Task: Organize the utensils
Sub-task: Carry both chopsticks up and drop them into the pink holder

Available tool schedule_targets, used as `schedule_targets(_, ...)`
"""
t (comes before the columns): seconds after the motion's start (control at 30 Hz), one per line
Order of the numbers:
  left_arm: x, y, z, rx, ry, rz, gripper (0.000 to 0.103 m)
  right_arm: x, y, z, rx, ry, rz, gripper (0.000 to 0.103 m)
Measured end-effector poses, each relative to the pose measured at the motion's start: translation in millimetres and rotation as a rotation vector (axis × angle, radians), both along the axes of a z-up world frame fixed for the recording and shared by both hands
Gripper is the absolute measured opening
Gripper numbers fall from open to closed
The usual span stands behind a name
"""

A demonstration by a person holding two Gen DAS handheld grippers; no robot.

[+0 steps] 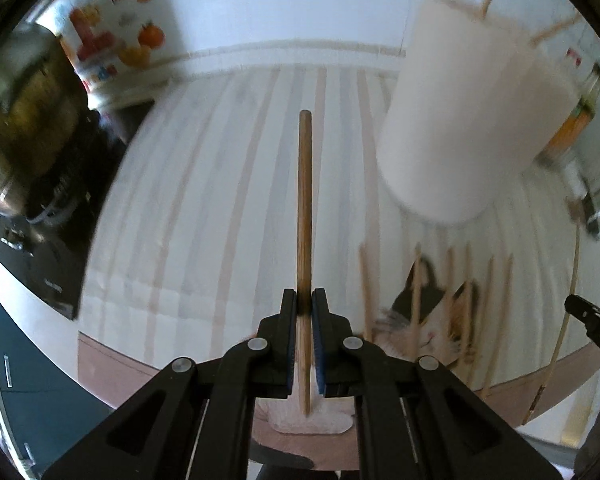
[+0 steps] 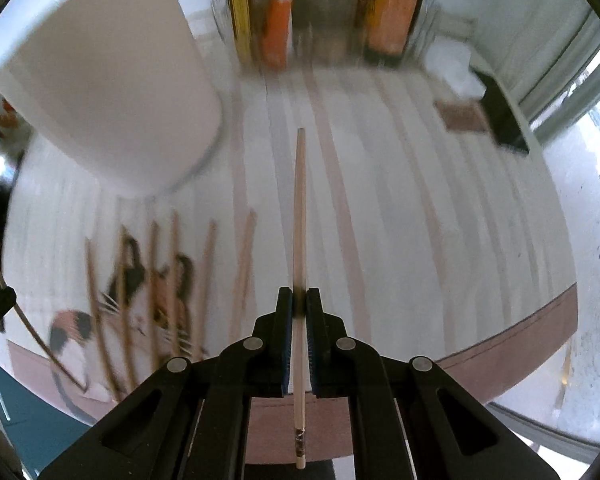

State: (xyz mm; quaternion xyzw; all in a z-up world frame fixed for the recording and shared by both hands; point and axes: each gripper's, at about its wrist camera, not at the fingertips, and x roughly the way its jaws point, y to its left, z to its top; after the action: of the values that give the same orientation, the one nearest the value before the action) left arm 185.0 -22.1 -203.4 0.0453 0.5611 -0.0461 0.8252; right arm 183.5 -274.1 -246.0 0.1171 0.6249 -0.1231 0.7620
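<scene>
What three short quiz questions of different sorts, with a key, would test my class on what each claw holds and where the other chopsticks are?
1. True or false: the left claw is shut on a darker wooden chopstick.
2. Multiple choice: the loose chopsticks lie on (A) a bare metal tray, (B) a striped cloth with a cat picture, (C) a plate.
3. Fill in: several chopsticks already stand in the white ____.

Key: 1 true. 2 B, the striped cloth. 3 holder. The right claw likewise grips a pale chopstick.
</scene>
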Motion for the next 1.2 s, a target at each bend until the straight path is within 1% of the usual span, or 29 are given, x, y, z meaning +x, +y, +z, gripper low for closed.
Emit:
schedule_targets(0.07, 1, 4, 19, -0.022, -0.037, 0.008, 0.005, 3, -1, 19, -0.005, -0.049, 0.002, 0.007)
schedule_targets(0.2, 12, 3, 61, -0.075, -0.113, 0.019, 0.005, 9, -5, 63, 0.016, -0.156, -0.001, 0.007)
schedule_targets(0.3, 21, -1, 94, -0.131, -0.168, 0.013, 0.005, 18, -7, 97, 0.038, -0.241, 0.003, 0.007)
schedule_targets(0.4, 27, -7, 127, -0.171, -0.222, -0.001, 0.005, 28, -7, 130, 0.056, -0.323, 0.007, 0.007)
schedule_targets(0.6, 46, -24, 197, -0.268, -0.324, -0.034, 0.005, 62, -13, 195, 0.11, -0.496, 0.023, 0.007)
schedule_targets(0.7, 60, -33, 217, -0.305, -0.349, -0.044, 0.005, 86, -16, 220, 0.136, -0.559, 0.019, 0.007)
schedule_targets(0.83, 89, -50, 228, -0.329, -0.348, -0.053, 0.005, 126, -18, 235, 0.159, -0.635, 0.008, 0.007)
schedule_targets(0.97, 117, -71, 226, -0.328, -0.323, -0.06, 0.005, 166, -19, 235, 0.189, -0.682, -0.009, 0.007)
schedule_targets(1.07, 136, -86, 216, -0.314, -0.297, -0.062, 0.005, 193, -16, 227, 0.181, -0.706, -0.01, 0.007)
schedule_targets(1.2, 155, -98, 195, -0.283, -0.251, -0.056, 0.005, 217, -8, 213, 0.15, -0.72, 0.002, 0.007)
